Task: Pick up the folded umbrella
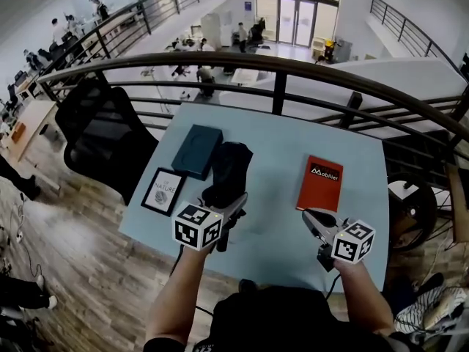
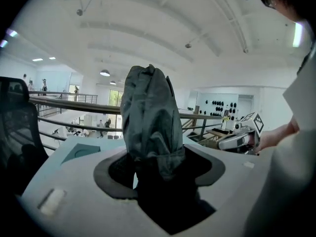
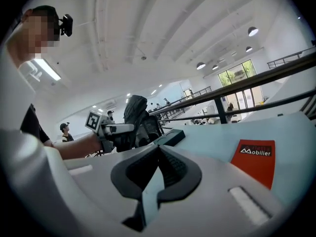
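The folded umbrella [image 1: 229, 169] is a dark, fabric-wrapped bundle. My left gripper [image 1: 233, 205] is shut on its near end and holds it above the pale blue table [image 1: 278, 152], its far end pointing away from me. In the left gripper view the umbrella [image 2: 148, 117] rises from between the jaws and fills the middle. My right gripper [image 1: 309, 217] hovers over the table's near right part, jaws together with nothing between them. The right gripper view shows the umbrella [image 3: 136, 115] and the left gripper [image 3: 118, 128] off to its left.
On the table lie a dark teal box [image 1: 196, 151], a framed card [image 1: 163, 191] at the left edge and a red booklet [image 1: 320, 183] on the right. A black office chair [image 1: 102, 134] stands to the left. A dark railing [image 1: 278, 68] runs behind the table.
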`<state>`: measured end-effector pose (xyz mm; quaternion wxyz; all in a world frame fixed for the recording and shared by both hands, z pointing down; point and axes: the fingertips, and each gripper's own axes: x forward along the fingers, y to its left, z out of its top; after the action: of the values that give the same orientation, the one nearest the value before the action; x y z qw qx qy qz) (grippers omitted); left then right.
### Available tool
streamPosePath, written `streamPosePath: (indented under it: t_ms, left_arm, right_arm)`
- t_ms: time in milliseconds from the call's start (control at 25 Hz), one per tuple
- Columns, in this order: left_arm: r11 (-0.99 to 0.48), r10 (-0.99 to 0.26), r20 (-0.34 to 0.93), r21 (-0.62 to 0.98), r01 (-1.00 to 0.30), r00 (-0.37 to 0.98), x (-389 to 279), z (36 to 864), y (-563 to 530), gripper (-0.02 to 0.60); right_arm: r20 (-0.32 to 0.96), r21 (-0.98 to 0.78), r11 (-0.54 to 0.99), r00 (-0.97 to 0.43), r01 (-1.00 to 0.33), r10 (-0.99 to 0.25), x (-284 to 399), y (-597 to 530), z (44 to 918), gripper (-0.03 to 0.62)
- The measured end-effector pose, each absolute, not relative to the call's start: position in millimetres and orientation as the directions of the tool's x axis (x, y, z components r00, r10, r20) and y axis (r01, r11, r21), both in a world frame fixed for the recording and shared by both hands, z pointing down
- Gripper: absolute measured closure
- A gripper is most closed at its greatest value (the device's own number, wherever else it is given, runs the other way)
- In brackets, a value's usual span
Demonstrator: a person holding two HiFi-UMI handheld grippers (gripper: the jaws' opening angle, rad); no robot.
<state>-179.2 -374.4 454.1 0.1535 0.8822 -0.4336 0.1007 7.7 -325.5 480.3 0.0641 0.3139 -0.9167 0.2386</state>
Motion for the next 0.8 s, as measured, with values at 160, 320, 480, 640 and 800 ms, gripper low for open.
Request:
streamPosePath:
  t_ms: [160, 320, 480, 640, 800]
  left_arm:
    - [-0.561, -0.771, 0.236, 0.186, -0.806, 0.591, -189, 430, -346, 0.291]
    - [-0.505, -0.827, 0.198, 0.151, -0.85, 0.526, -193, 419, -334, 0.291]
    - [-0.417, -0.89, 0.114, 0.181, -0.891, 0.441, -196, 409, -321, 0.291]
    - [-0.398, -0.905, 0.083, 0.185, -0.898, 0.418, -190, 403, -320, 0.291]
    - [-0.394, -0.905, 0.092, 0.184, -0.9, 0.415, -188, 401, -327, 0.291]
  right_arm:
    - [0.217, -0.361, 0.726, -0.81, -0.585, -0.545, 4, -326, 454, 0.594]
    - [0.168, -0.337, 0.753, -0.823, -0.565, -0.543, 6, -330, 430, 0.594]
    - [0.135, -0.3, 0.785, -0.839, -0.541, -0.527, 14, -324, 414, 0.594]
    - [0.121, -0.276, 0.806, -0.851, -0.524, -0.511, 24, -321, 406, 0.594]
    - [0.112, -0.26, 0.81, -0.85, -0.525, -0.515, 31, -324, 404, 0.594]
